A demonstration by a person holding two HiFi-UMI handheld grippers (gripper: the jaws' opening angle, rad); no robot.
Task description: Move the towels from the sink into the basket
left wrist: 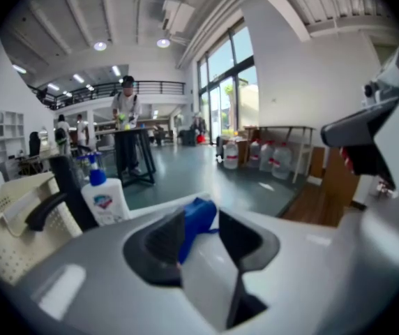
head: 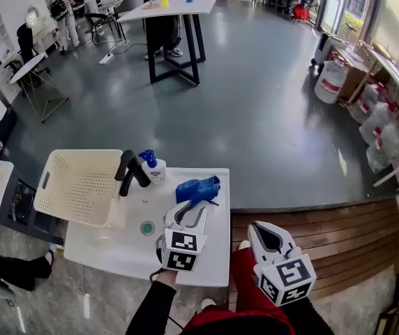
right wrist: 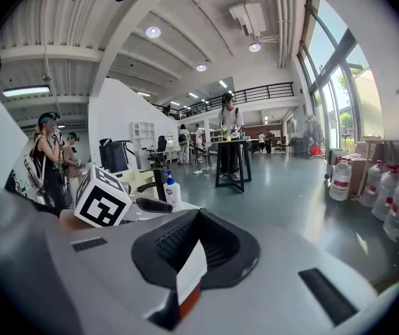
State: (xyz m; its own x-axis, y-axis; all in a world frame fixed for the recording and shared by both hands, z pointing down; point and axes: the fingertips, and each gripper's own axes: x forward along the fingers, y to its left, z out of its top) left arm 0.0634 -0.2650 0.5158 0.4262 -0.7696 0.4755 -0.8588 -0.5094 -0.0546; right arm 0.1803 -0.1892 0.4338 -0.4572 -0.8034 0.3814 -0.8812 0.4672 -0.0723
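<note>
**Grey hall, white sink: left claw lined up on the blue towel**

Grey floor (head: 255,103) runs back through a big glazed hall, and the white sink (head: 116,246) stands at the near edge of it. The left claw (head: 190,211) hangs over the right part of the sink top with its jaws spread wide and nothing pressed between the pads. Just ahead of its tips lies the blue towel (head: 198,189), bunched on the far right of the sink top. The left gripper view shows the towel framed in the gap between the two pads, but beyond them. Whether the tips already brush the cloth cannot be told.

Ahead and to this claw's left stand the black faucet (head: 128,172) and a soap bottle (head: 152,167). Further left, butted against the sink's side, is the cream basket (head: 74,187), which looks empty from here.

The right claw (head: 261,230) is held off to the right of the left one, clear of the sink and well apart from the towel. Its jaws are together and hold nothing.

The step in hand looks like the reach for the towel, with no grasp made yet. The next move seems to call for pushing the open jaws a little further forward and down so the pads straddle a thick fold, then closing firmly. The lift then has to clear the faucet and bottle on the way left to the basket, since a loose corner could snag there.
</note>
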